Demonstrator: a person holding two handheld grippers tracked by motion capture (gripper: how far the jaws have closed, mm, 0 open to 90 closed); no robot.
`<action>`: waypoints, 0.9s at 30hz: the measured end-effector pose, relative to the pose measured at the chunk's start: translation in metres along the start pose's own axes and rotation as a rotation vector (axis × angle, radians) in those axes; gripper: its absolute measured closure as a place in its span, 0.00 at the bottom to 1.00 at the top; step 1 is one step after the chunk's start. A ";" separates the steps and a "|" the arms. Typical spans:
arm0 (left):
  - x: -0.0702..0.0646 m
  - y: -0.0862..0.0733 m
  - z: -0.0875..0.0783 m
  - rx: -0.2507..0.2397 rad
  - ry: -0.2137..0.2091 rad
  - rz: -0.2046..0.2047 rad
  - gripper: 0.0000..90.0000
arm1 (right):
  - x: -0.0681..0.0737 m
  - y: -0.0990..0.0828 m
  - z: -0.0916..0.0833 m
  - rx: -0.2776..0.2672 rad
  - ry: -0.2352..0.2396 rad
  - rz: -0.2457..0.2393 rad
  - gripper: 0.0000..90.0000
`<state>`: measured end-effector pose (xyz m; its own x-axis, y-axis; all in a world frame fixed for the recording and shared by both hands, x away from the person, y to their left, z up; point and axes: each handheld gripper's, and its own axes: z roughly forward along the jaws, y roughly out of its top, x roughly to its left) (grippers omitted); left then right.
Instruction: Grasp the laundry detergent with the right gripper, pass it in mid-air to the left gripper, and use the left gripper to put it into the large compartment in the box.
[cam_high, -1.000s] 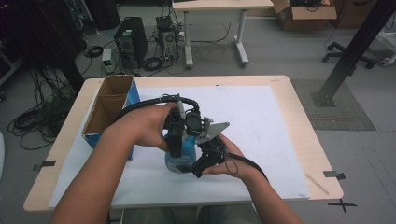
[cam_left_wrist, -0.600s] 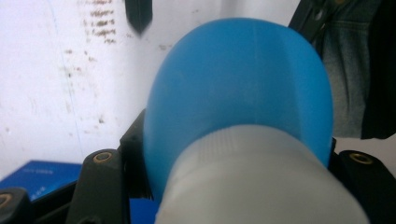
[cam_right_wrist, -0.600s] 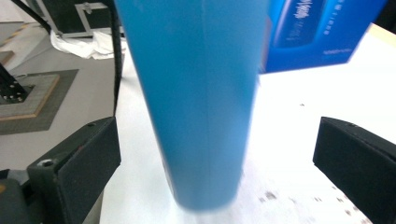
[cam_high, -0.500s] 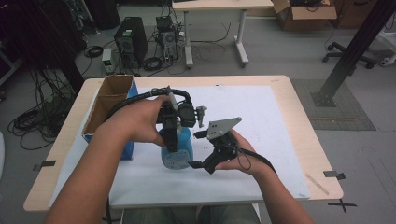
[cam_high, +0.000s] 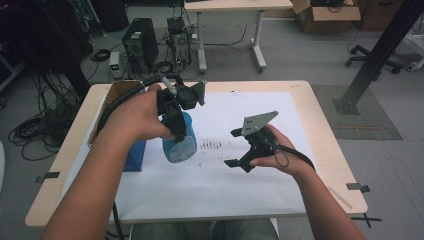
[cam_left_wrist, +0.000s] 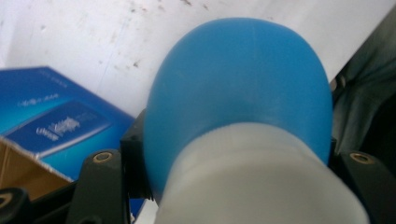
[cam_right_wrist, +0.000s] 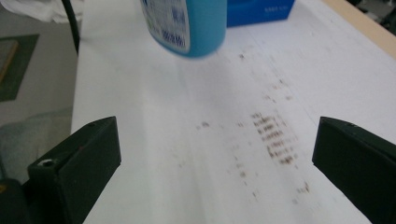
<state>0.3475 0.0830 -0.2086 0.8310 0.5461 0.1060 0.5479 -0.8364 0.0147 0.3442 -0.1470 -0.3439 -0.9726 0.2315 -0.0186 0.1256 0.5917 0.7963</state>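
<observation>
You're looking at a light blue bottle (cam_high: 179, 142) with a white neck, a darker blue box (cam_high: 134, 155), black grippers, and a white sheet (cam_high: 280, 125) showing rows of brown speckles (cam_right_wrist: 275, 137) over a pale wood table (cam_high: 320, 100).

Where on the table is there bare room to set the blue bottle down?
The white sheet is bare beyond the right gripper, toward the far right corner, and along the near edge. It is crowded at left, where the blue bottle in the left gripper hangs by the cardboard box.
</observation>
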 end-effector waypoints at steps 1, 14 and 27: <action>0.002 -0.001 -0.002 -0.003 -0.002 -0.025 0.43 | -0.003 -0.001 -0.002 0.017 -0.003 0.000 0.02; 0.036 -0.017 -0.035 -0.047 -0.034 -0.304 0.43 | -0.029 0.003 -0.031 0.256 -0.020 -0.015 0.03; 0.078 -0.043 -0.083 -0.035 -0.030 -0.520 0.43 | -0.042 0.003 -0.045 0.447 -0.001 -0.023 0.04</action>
<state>0.3806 0.1577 -0.1187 0.4523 0.8906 0.0468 0.8860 -0.4547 0.0913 0.3770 -0.1895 -0.3131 -0.9760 0.2151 -0.0339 0.1765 0.8724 0.4558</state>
